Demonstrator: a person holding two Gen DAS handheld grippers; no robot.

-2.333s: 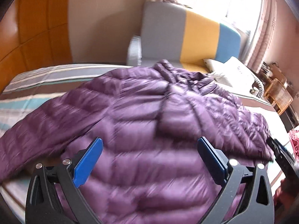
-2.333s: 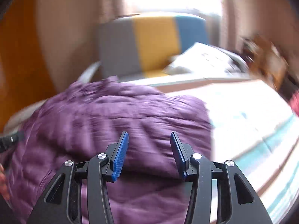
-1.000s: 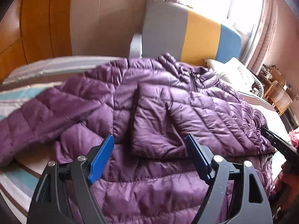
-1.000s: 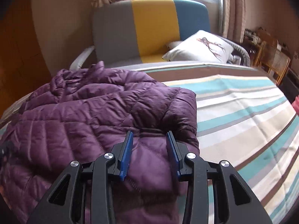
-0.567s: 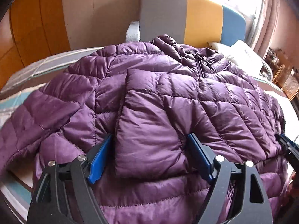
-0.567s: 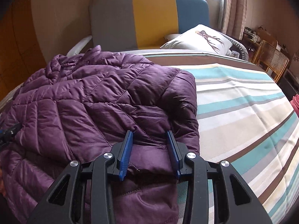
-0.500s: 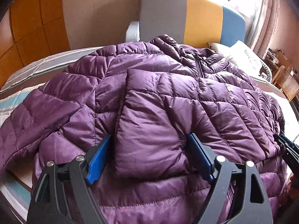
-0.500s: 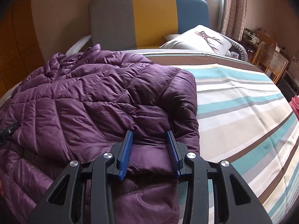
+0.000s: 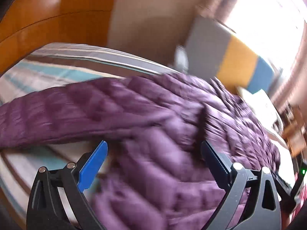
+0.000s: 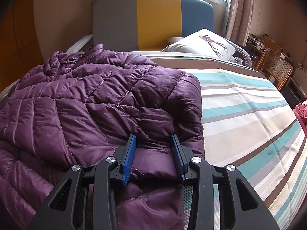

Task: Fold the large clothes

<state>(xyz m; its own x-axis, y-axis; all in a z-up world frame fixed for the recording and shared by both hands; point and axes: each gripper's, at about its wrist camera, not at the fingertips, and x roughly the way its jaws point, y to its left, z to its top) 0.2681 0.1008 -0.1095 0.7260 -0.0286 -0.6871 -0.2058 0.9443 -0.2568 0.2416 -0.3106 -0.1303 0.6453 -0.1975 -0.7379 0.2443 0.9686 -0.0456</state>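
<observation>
A purple quilted down jacket [image 10: 92,103] lies spread on a bed with a striped sheet [image 10: 249,115] in teal, beige, brown and white bands. Its collar and zip point toward the headboard [image 10: 153,19], which is upholstered in grey, yellow and blue panels.

In the right wrist view, the right hand-held gripper [image 10: 153,153] sits at the near right edge of the jacket. A folded, puffy section of the jacket fills the gap between its two blue pads [image 10: 129,155], which stand partly closed with the fabric pressed between them. The rest of the jacket stretches away to the left and forward of this hand-held gripper, and bare sheet lies just to its right. A white pillow [image 10: 203,44] with a dark printed figure rests near the headboard, and a wicker chair [image 10: 274,67] stands beyond the bed's far right side.

The left wrist view is heavily blurred. The left hand-held gripper [image 9: 153,161] is spread wide, its blue pads [image 9: 94,164] far apart, and appears to grasp nothing. The jacket's body [image 9: 153,134] lies directly ahead of and under the gap, while one sleeve [image 9: 57,115] extends out to the left across the sheet. An orange wooden wall panel [image 9: 48,19] stands behind the bed.
</observation>
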